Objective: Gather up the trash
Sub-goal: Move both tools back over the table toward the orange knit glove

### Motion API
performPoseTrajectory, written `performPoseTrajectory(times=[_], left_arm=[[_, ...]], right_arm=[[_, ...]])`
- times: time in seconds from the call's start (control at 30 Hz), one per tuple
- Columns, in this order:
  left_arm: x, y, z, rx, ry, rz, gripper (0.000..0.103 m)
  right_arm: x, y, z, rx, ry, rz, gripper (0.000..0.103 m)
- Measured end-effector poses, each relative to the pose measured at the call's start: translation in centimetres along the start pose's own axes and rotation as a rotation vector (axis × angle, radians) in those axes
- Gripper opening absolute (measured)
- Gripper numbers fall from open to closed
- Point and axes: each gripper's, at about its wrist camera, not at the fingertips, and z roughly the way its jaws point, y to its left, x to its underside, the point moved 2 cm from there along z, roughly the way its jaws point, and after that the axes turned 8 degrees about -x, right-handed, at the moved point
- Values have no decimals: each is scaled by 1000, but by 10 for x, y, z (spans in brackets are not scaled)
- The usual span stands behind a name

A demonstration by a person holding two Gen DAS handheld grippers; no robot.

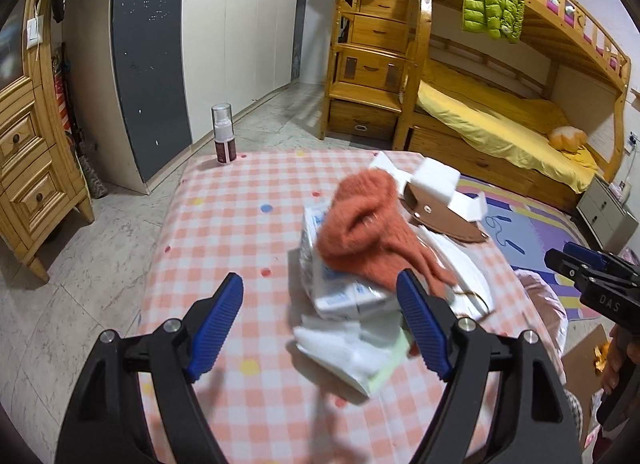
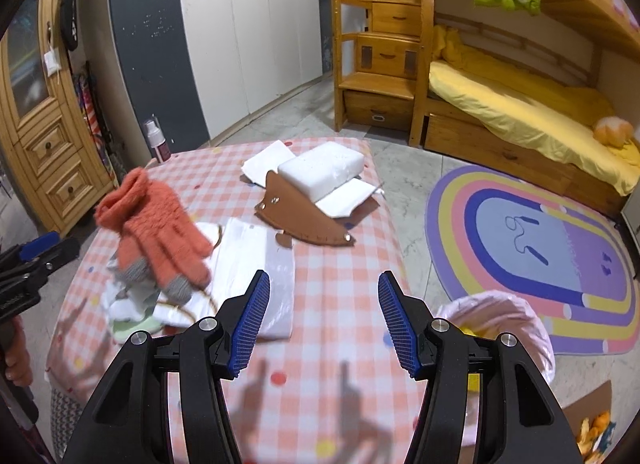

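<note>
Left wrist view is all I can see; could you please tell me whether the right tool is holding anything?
Observer: No, the right tool is open and empty above the checked tablecloth.
Operator: Thank you. What is to its right?
Observer: A pink-lined bin, open, with something yellow inside.
Operator: And to its left?
Observer: The orange glove shows grey fingertips and lies partly on a flat white bag.

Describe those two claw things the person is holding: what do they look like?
Both the left gripper and the right gripper are matte black plastic frames with silver bolts. Each has two fingers tipped with ribbed blue pads. No cables or sleeves are visible.
</note>
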Motion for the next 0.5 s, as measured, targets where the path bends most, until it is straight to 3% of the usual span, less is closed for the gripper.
performPoseTrajectory(times=[0.2,0.27,0.37,0.5], left_arm=[[-34,-7,16,4,-31,21,77],[-46,-15,24,2,-46,30,77],[-55,-27,40,1,-46,52,77],[-57,-41,58,4,-30,73,77]], right_arm=[[-37,-19,37,23,-4,-3,56],[-46,-27,54,42,3,0,49],[-52,-40,82,54,35,21,43],[-53,-50,116,54,88,44,43]])
